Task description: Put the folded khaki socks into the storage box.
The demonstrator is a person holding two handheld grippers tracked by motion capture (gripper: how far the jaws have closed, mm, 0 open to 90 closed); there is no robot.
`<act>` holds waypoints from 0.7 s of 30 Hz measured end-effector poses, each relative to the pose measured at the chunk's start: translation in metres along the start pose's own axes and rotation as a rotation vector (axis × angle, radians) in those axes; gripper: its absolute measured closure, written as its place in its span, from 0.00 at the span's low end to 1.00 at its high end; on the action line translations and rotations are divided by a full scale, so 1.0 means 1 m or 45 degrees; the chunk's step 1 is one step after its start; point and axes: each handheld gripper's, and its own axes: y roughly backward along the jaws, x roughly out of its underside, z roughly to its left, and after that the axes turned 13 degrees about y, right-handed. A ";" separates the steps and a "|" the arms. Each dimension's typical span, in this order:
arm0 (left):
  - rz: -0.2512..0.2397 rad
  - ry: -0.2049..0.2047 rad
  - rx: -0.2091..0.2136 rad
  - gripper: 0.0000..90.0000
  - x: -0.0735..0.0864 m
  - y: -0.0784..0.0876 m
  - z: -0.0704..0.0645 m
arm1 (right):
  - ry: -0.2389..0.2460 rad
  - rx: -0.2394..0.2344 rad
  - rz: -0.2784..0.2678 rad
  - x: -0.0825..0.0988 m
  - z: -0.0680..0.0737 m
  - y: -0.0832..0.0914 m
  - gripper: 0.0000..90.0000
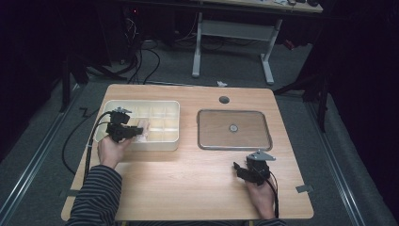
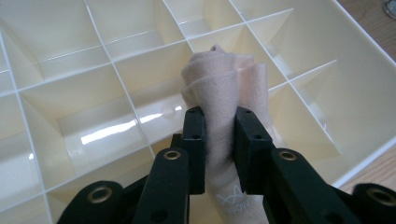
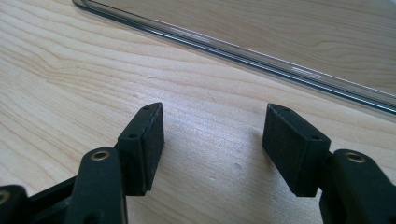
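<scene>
1. A rolled, pale beige piece of fabric (image 2: 224, 88), possibly a sock with faint printed lettering near its lower end, sits upright between the two black pads of the left tool (image 2: 219, 140). The pads press into the cloth from both sides, so the tool is closed on it with only the fabric's thickness between them.
2. The fabric is held over a cream plastic divider box (image 2: 60, 70) with many square compartments, all the visible ones bare. From the high view, the roll (image 1: 140, 128) hangs at the box's (image 1: 141, 143) near row, around its middle, at the left half of the tabletop (image 1: 188, 179).
3. To the right of the box lies a shallow rectangular metal-rimmed tray (image 1: 234, 113) with a small round object (image 1: 233, 127) at its centre.
4. The right tool (image 1: 243, 168) rests low near the tabletop's front right edge, just short of the tray rim (image 3: 243, 42). Its pads stand well apart with nothing but bare wood between them.
5. Judged step: the roll is being placed into, or lifted from, a compartment; which one cannot be told.
6. If placing, the next move calls for lining the roll up between the thin dividers, lowering it straight, then parting the pads.
</scene>
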 end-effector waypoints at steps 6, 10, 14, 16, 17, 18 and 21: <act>0.008 0.000 -0.007 0.85 0.000 0.000 0.000 | 0.000 0.000 0.000 0.000 0.000 0.000 0.43; 0.014 -0.004 -0.014 0.85 0.000 -0.001 0.000 | -0.002 0.000 0.001 0.000 0.000 0.000 0.43; 0.025 -0.005 -0.021 0.85 0.000 -0.001 0.001 | -0.004 0.000 0.001 0.000 0.000 0.000 0.43; 0.021 -0.012 -0.033 0.85 0.001 0.000 0.001 | 0.000 0.000 0.000 0.000 0.000 0.000 0.43; 0.020 -0.013 -0.038 0.85 0.001 0.000 0.000 | 0.000 0.000 0.000 0.000 0.000 0.000 0.43; 0.021 -0.016 -0.044 0.85 0.001 0.000 0.000 | 0.000 0.000 0.000 0.000 0.000 0.000 0.43; 0.027 -0.036 -0.063 0.85 0.001 0.001 0.001 | 0.000 0.000 0.000 0.000 0.000 0.000 0.43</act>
